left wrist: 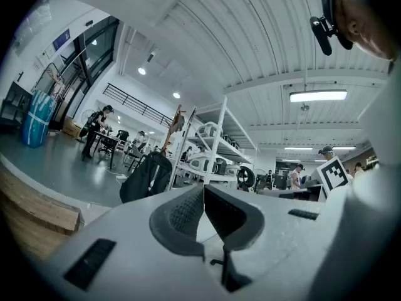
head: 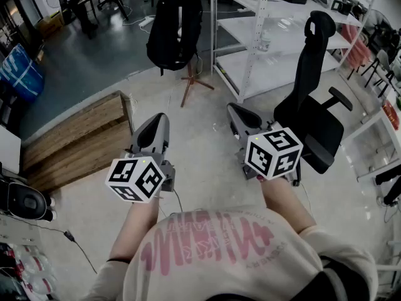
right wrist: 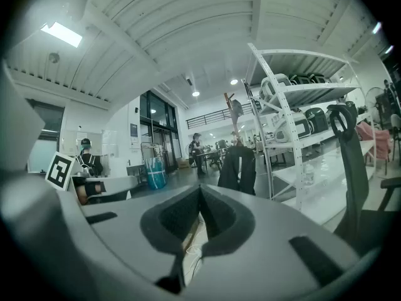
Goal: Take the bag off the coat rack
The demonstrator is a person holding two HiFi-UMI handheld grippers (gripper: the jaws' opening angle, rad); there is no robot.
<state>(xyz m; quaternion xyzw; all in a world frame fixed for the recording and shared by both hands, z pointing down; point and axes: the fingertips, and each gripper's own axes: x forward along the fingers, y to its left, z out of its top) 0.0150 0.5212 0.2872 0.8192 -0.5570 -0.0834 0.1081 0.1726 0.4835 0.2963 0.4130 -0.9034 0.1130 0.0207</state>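
Across grey floor (head: 207,137) hangs the bag (head: 174,27), well beyond left gripper (head: 161,118) and right gripper (head: 234,108), fingers (left wrist: 178,215) closed.

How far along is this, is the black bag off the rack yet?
Nothing looks done: the black bag hangs on the coat rack, some way ahead. Nothing is in hand: the left gripper and right gripper are both shut and empty. Left to do: approach, grip the bag and lift it off.

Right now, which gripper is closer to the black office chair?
Right. The right gripper is close beside the office chair, on its left in the head view; the left gripper is farther left still.
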